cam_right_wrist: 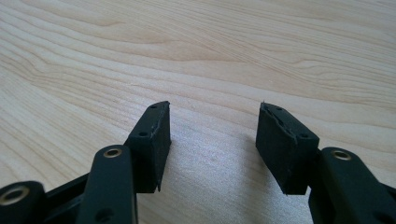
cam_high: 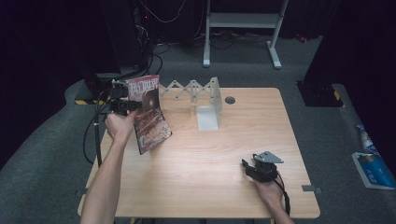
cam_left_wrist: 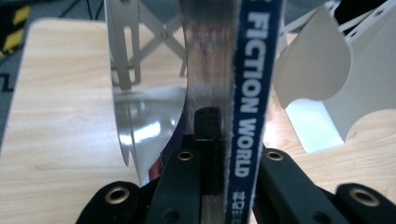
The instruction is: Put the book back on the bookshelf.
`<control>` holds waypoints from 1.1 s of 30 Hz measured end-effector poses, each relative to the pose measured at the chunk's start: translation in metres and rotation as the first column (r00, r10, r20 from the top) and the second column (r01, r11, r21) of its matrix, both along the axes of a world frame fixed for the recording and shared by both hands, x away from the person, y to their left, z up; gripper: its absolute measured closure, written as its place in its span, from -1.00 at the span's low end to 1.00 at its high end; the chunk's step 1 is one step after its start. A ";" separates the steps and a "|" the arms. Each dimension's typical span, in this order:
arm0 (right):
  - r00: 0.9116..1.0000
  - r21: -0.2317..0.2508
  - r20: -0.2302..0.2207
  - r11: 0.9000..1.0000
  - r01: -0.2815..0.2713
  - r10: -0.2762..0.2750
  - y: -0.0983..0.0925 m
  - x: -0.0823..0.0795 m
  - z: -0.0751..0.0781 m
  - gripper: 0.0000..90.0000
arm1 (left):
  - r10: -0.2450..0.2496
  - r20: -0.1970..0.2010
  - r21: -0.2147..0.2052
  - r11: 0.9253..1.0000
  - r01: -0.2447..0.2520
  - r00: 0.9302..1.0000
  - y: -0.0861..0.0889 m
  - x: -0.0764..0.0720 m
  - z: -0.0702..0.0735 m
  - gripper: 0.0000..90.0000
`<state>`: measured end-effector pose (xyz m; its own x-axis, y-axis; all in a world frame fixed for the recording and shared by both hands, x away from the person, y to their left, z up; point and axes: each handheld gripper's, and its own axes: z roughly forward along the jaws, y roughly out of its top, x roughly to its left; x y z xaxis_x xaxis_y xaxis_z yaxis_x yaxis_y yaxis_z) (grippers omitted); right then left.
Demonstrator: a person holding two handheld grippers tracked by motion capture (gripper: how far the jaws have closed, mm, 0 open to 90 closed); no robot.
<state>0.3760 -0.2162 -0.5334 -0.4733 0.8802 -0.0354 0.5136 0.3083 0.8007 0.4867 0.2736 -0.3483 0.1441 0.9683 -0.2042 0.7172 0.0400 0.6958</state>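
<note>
A science-fiction magazine [cam_high: 150, 113] is held upright above the left rear part of the worktop [cam_high: 210, 177], clamped near its spine by the left tool [cam_high: 122, 105]; in the left gripper view the blue spine, lettered "FICTION WORLD" [cam_left_wrist: 254, 93], is seen pinched between the two black jaws, with glossy pages curling away to one side. A white expanding file rack [cam_high: 198, 91] stands just behind and to the right of the magazine, its dividers open. The right tool [cam_high: 258, 169] rests low over bare wood near the front right, its jaws apart and nothing between them.

The step in hand is judged to be the slotting of the magazine into the rack. For this to be done well, the spine should be kept vertical and lined up with a gap between two dividers before it is lowered, so that the loose pages are not caught on a divider edge. The grip is best released only once the lower edge is borne by the rack's base
</note>
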 end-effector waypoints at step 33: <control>1.000 0.006 -0.005 1.000 0.010 -0.010 0.000 0.000 0.000 -0.01 | 0.067 0.343 0.023 0.997 -0.080 0.937 -0.005 -0.015 -0.031 0.87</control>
<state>0.3759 -0.2165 -0.5334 -0.4642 0.8853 -0.0280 0.5209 0.2984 0.7998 0.4720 0.2689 -0.3789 0.1269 0.9847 -0.1196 0.4316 0.0537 0.9005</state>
